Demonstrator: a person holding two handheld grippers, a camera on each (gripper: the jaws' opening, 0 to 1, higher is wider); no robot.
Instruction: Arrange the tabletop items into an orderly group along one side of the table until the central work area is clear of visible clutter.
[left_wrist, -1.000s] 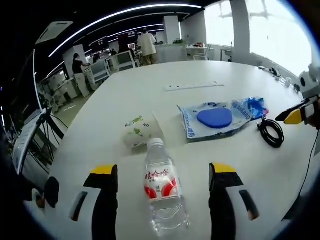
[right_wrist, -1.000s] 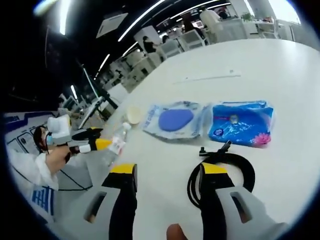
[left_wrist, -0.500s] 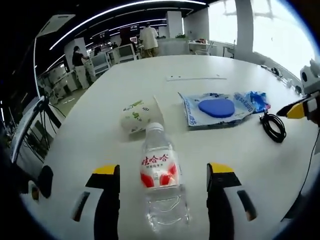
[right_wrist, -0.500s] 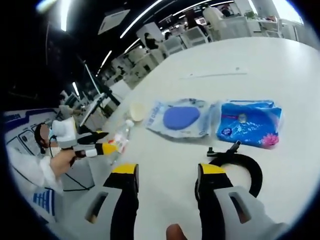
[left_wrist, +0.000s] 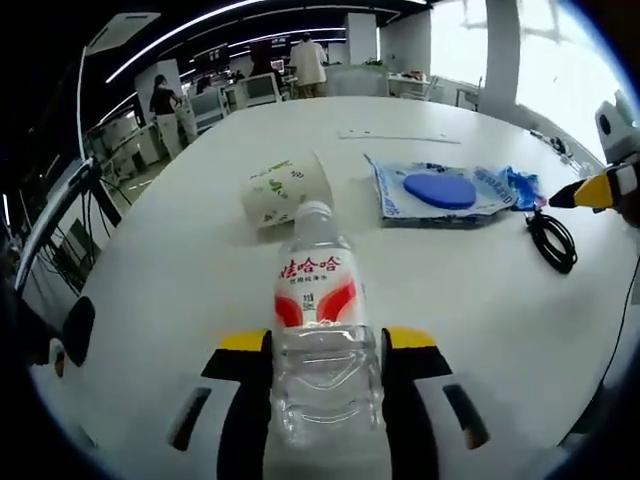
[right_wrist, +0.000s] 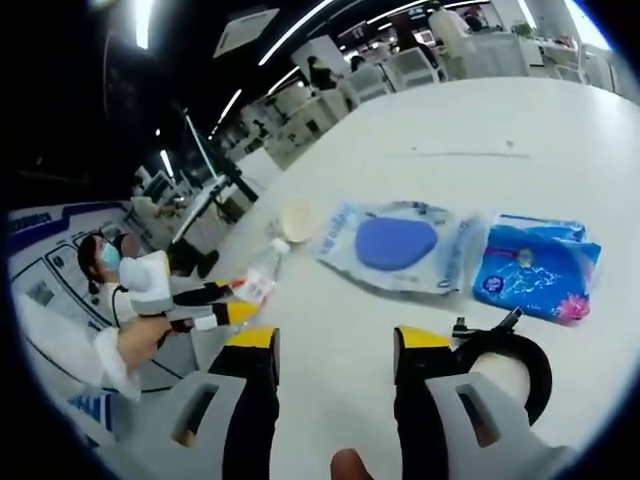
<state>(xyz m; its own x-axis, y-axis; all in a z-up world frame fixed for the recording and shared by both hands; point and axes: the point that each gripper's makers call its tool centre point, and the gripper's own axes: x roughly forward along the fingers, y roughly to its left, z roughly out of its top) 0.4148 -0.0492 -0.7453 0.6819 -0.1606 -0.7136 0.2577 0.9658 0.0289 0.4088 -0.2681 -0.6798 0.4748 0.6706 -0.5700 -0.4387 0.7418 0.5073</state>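
Left gripper (left_wrist: 327, 345) fingers hide the water bottle (left_wrist: 320, 340) sides.

Wide white worktop (left_wrist: 180, 260) under long ceiling light strips (left_wrist: 190, 25); bright windows (left_wrist: 545, 60) along one side; desks and chairs (right_wrist: 420, 65) beyond, with people standing (left_wrist: 308, 65), possibly at workstations; dark ceiling overhead.
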